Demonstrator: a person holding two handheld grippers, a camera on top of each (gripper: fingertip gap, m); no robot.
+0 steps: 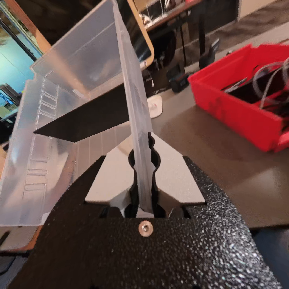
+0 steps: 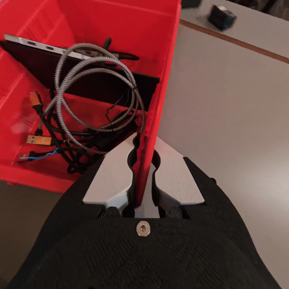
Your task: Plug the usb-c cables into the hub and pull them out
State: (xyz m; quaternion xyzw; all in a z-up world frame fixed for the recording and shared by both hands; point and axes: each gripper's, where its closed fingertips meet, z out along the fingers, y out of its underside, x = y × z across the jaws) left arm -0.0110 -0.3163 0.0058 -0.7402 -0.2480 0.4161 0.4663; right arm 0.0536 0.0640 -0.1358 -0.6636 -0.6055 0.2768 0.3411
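Observation:
My left gripper is shut on the side wall of a clear plastic bin, which holds a black divider panel. My right gripper is shut on the side wall of a red bin. In the red bin lie a coiled grey braided cable, black cables with orange plugs, and a silver hub with ports along its edge, resting on a black divider. The red bin also shows in the left wrist view, to the right on the table.
The bins are on a grey-brown table. A small white object lies behind the clear bin. A black block sits on a far white surface. Shelves and clutter stand beyond the table. There is about 40 centimetres between the tips of the two grippers.

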